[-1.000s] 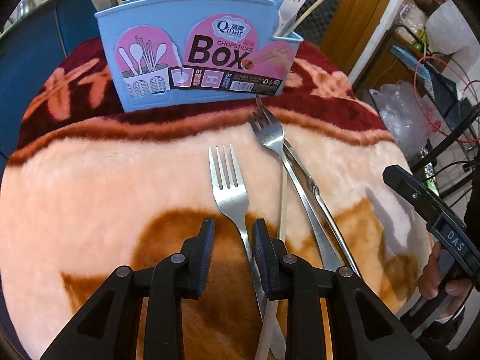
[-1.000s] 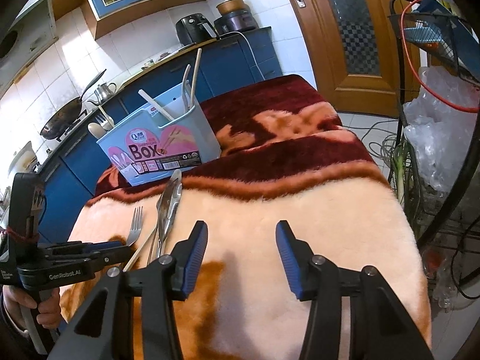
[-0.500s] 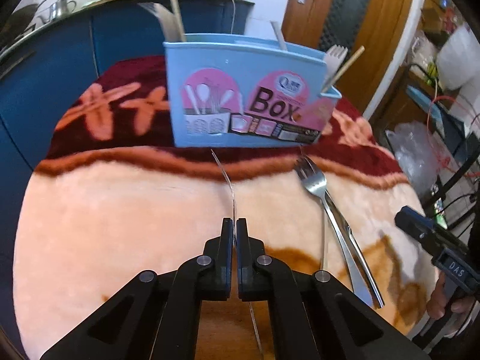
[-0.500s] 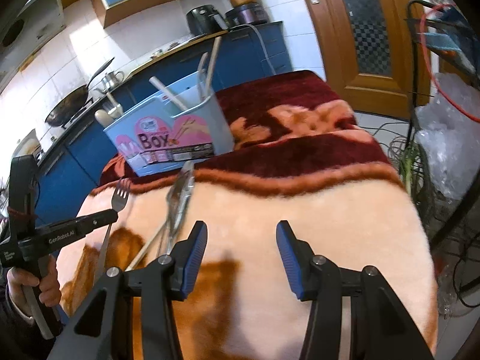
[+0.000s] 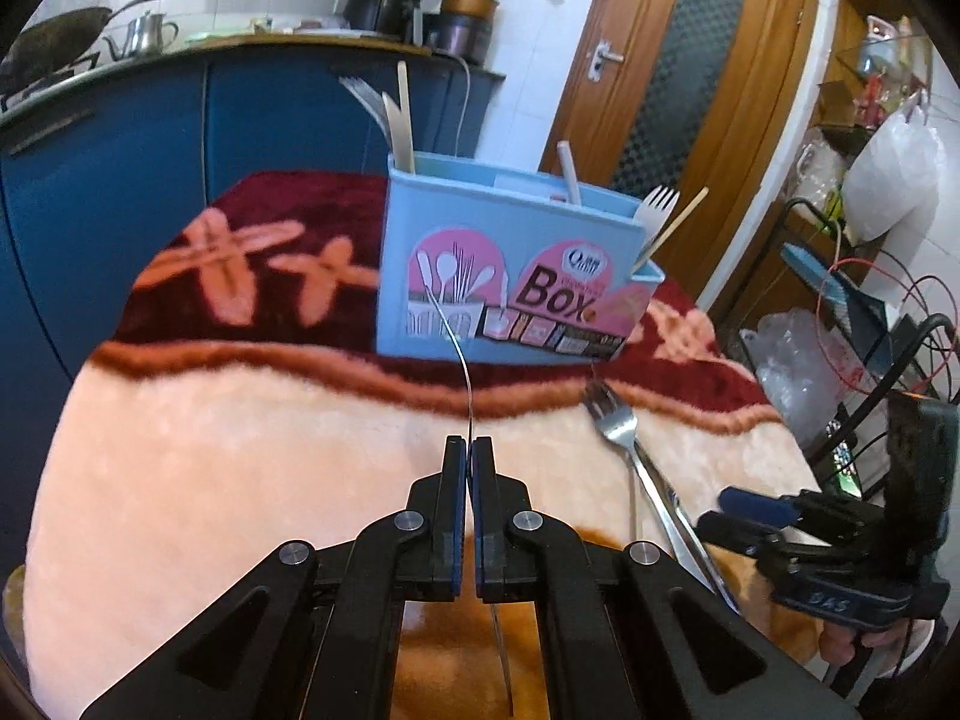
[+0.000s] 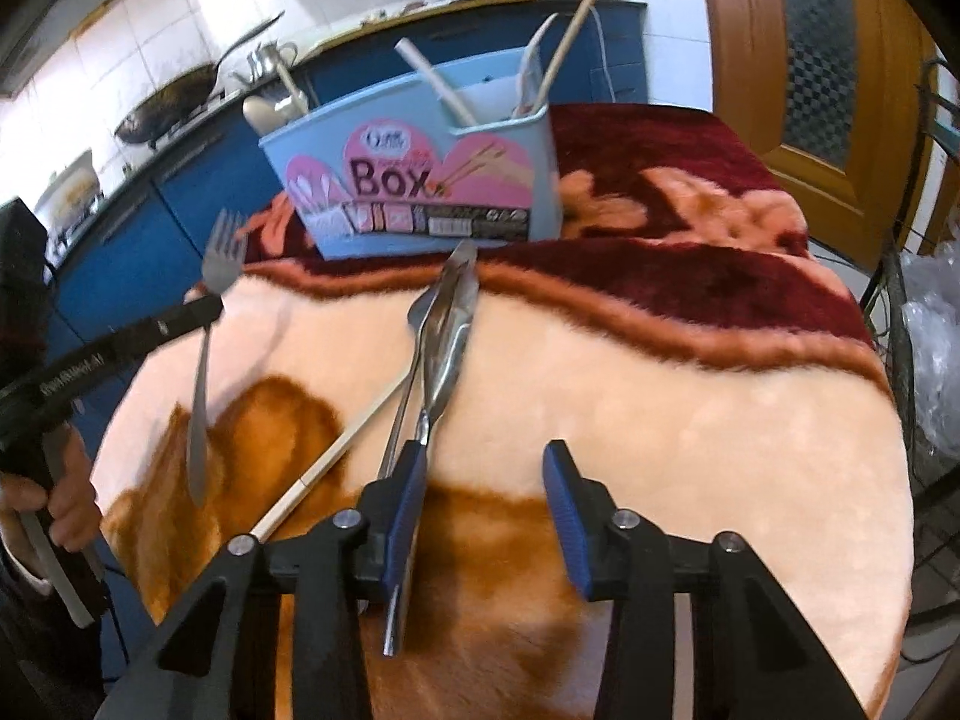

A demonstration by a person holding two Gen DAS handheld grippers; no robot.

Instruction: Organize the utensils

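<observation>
My left gripper (image 5: pixel 468 450) is shut on a steel fork (image 5: pixel 459 354), seen edge-on and lifted above the blanket; the right wrist view shows this fork (image 6: pixel 201 360) hanging upright in the left gripper (image 6: pixel 204 309). A blue utensil box (image 5: pixel 510 276) stands at the back with several utensils in it; it also shows in the right wrist view (image 6: pixel 420 180). My right gripper (image 6: pixel 480 516) is open just above the blanket, its left finger next to the handles of steel tongs (image 6: pixel 447 324). A second fork (image 5: pixel 624 438) and a chopstick (image 6: pixel 336 456) lie beside the tongs.
The table is covered by a peach and maroon plush blanket (image 5: pixel 240 432). Blue kitchen cabinets (image 5: pixel 120 150) stand behind the table. A wire rack with bags (image 5: pixel 870 240) and cables is at the right. A wooden door (image 5: pixel 678 60) is behind.
My left gripper closed on the fork and lifted it off the blanket toward the box. My right gripper moved left and lower, close to the tongs and second fork.
</observation>
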